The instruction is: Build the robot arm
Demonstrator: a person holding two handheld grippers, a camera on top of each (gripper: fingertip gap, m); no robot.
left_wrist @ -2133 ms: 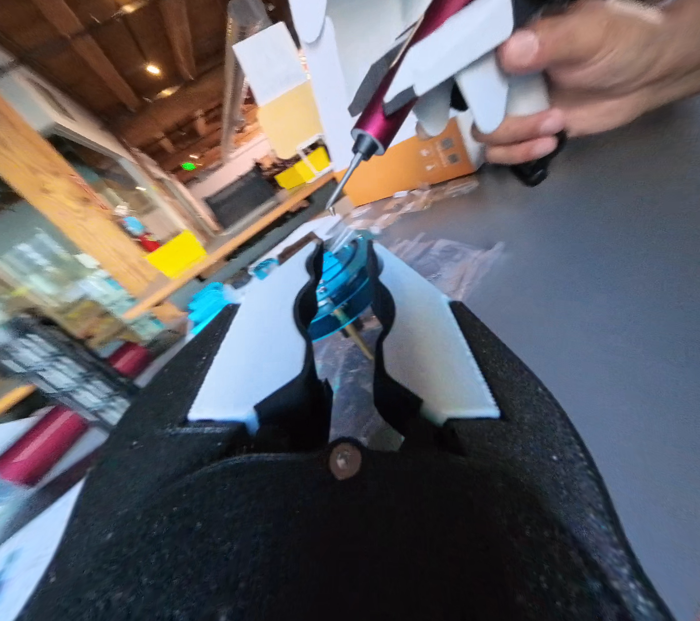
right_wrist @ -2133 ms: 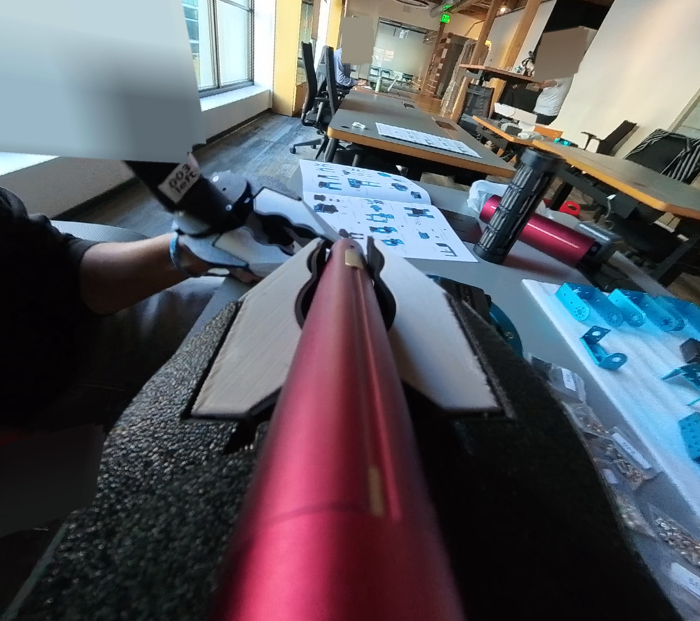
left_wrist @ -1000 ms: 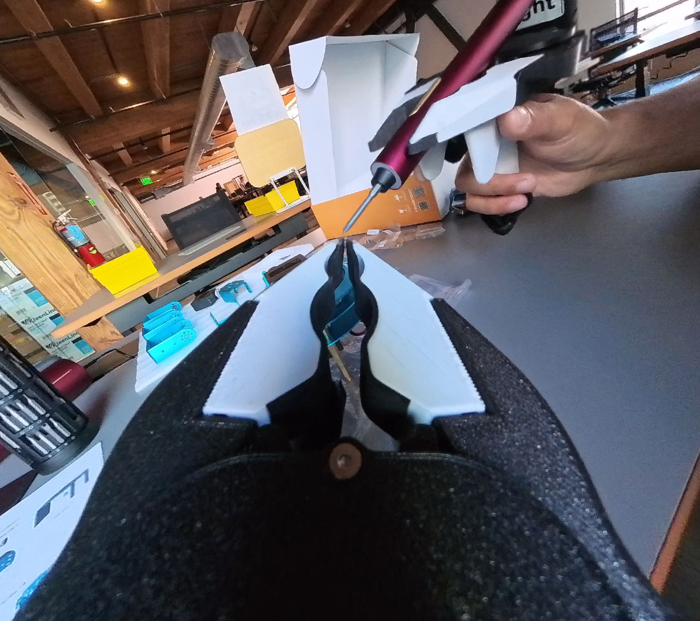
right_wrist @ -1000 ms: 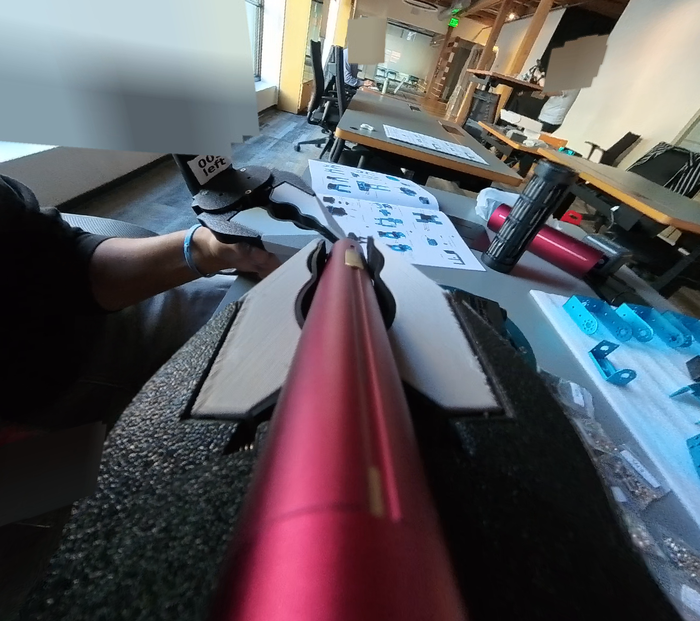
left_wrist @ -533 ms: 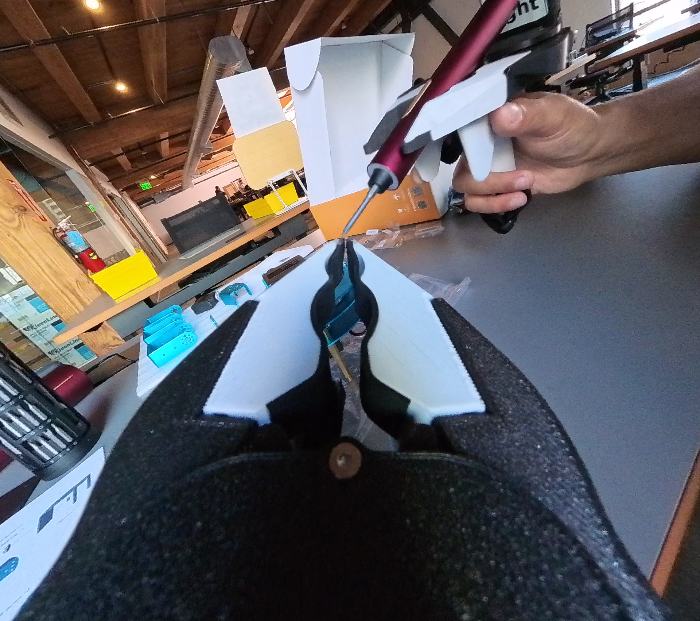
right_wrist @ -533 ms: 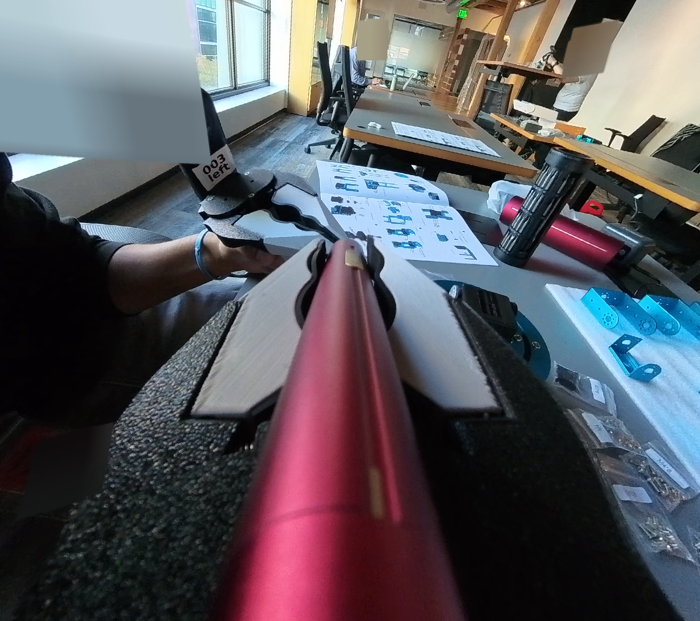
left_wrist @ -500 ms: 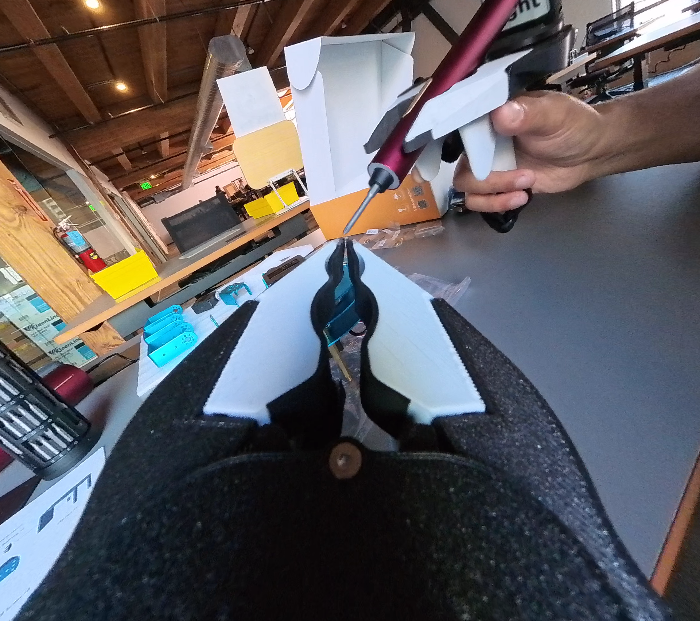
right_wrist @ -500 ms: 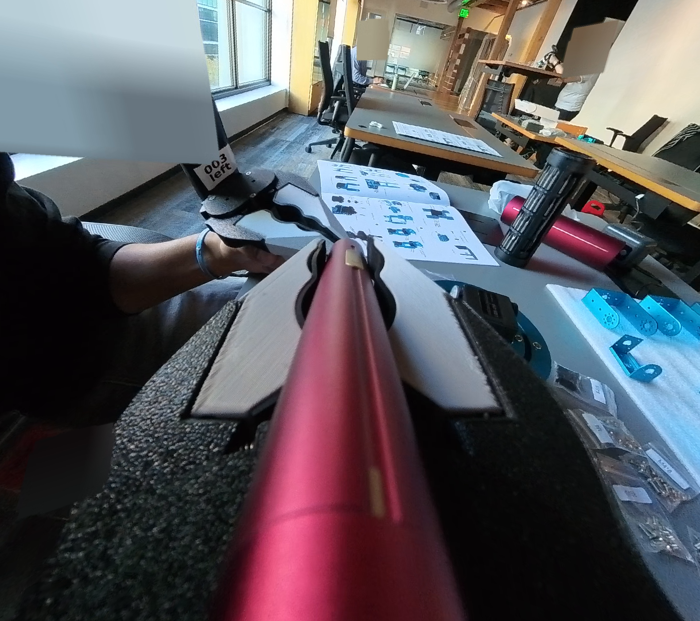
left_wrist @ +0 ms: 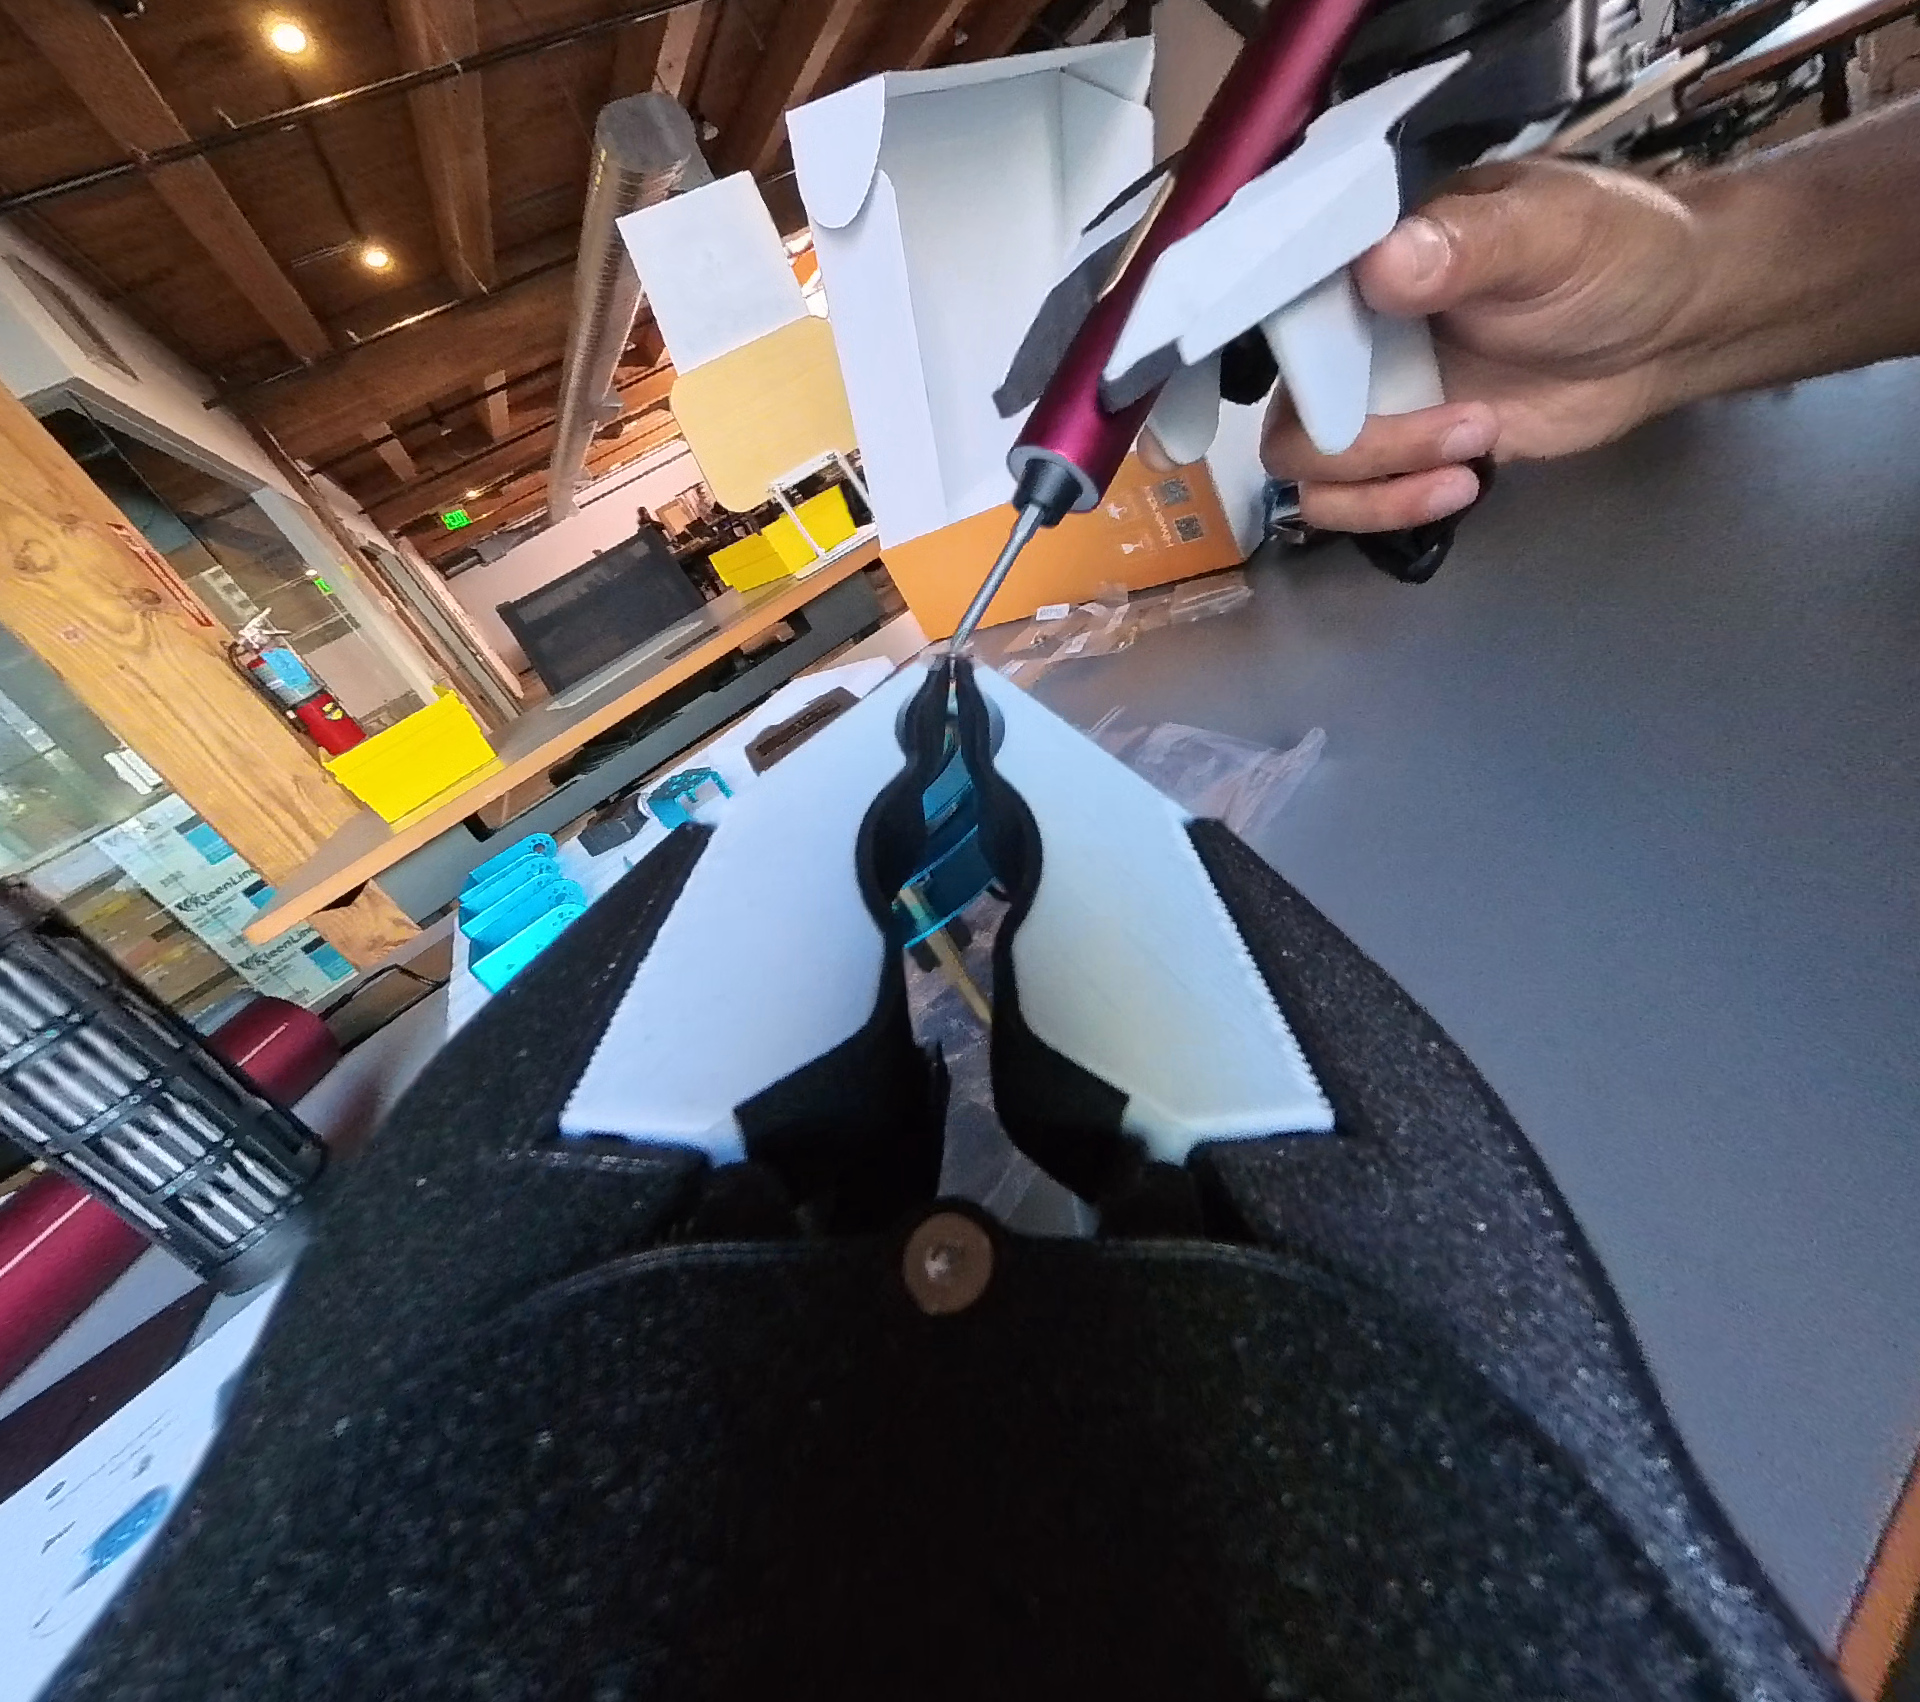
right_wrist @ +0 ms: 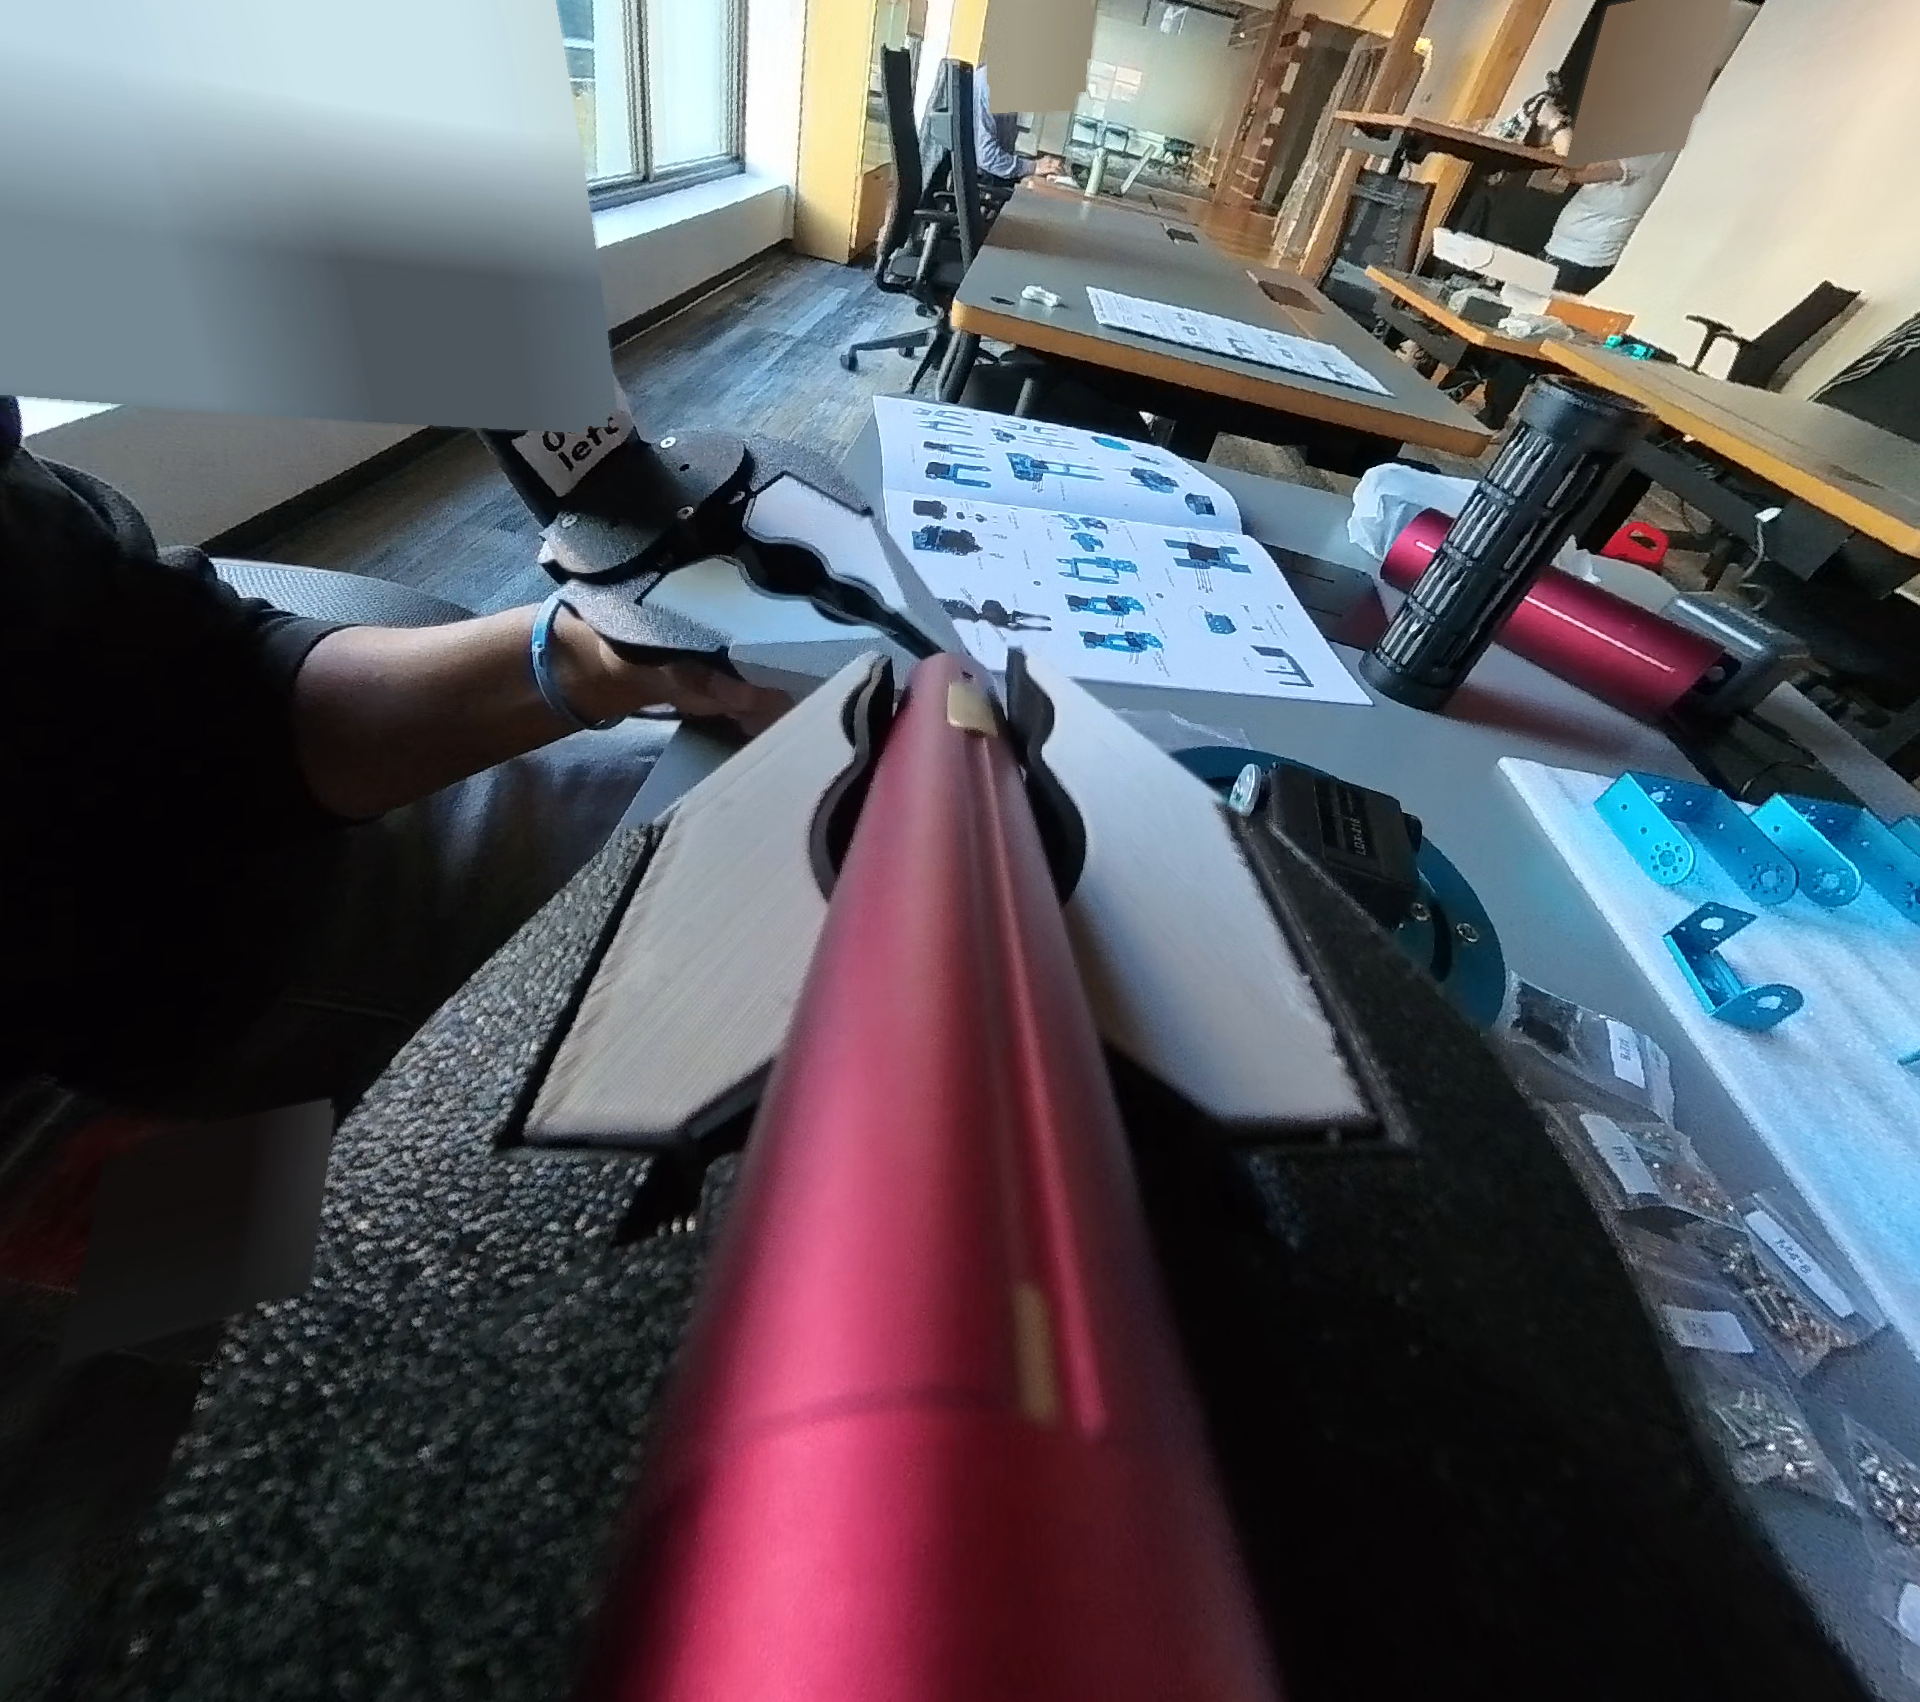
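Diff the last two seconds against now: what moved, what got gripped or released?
The maroon screwdriver bit came down onto the tip of the left gripper, now at a small screw there. Nothing gripped or released: right gripper keeps the screwdriver, left keeps the blue part.

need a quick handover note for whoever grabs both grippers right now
Left gripper: shut on a small screw at its tips, above the blue round base on the grey table.
Right gripper: shut on the red electric screwdriver, bit tip at the screw.
Nearby: open manual, blue brackets, hardware bags.
Whether the bit is seated cannot be told.
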